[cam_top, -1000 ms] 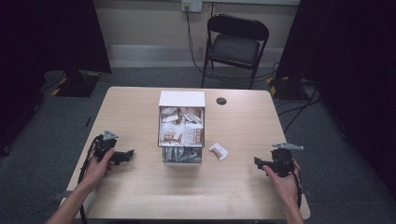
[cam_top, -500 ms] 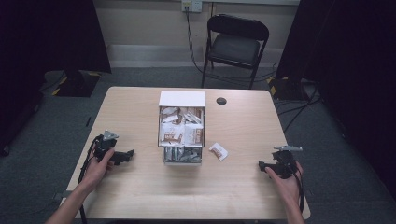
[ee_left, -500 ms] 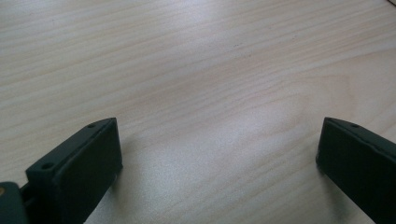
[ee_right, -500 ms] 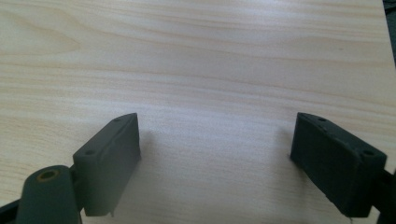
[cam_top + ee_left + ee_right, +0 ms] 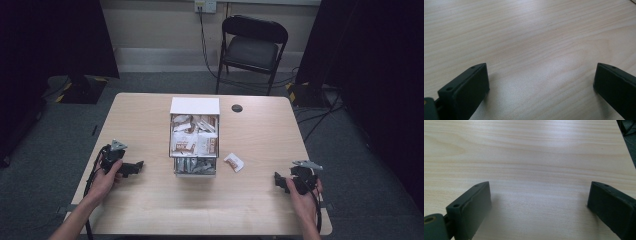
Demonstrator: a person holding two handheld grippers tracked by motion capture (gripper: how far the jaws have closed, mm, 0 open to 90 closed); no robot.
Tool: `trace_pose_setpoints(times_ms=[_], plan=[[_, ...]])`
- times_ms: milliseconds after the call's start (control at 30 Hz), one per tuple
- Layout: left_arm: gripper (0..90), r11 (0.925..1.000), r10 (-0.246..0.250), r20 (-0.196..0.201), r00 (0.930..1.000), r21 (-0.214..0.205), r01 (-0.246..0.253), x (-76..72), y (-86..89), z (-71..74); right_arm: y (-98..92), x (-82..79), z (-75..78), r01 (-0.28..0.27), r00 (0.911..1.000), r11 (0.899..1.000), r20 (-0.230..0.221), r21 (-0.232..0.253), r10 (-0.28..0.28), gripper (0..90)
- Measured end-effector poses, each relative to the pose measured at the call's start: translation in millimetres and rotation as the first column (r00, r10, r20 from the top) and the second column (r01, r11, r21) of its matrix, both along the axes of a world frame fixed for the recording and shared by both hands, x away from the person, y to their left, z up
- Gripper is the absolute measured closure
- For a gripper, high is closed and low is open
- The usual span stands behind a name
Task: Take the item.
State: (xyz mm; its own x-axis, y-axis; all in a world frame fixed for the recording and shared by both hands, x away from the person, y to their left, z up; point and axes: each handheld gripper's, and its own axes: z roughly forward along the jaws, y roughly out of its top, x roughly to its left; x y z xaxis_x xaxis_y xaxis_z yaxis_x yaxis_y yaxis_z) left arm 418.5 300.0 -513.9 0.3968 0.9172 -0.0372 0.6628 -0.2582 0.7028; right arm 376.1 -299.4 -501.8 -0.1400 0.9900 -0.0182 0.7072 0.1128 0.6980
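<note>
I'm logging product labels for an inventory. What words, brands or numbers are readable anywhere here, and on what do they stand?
No text can be read in these pictures.
Packets in the box: brown and white print, too small and blurred to read.
Loose packet on the table: markings too small to read.
Left tongs and right tongs: no lettering visible.

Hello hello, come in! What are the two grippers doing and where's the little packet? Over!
Left gripper open, empty, low over table. Right gripper the same. Little packet lies loose right of the snack box. Nothing in the way.
</note>
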Motion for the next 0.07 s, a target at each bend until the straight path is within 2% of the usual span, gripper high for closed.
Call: trace_pose_setpoints(times_ms=[67], plan=[[0.0, 1.0000, 0.001, 0.000, 1.0000, -0.001, -0.001, 0.0, -0.1, -0.1, 0.2, -0.3, 0.0, 0.004, 1.0000, 1.000, 0.000, 0.001, -0.004, 4.4]])
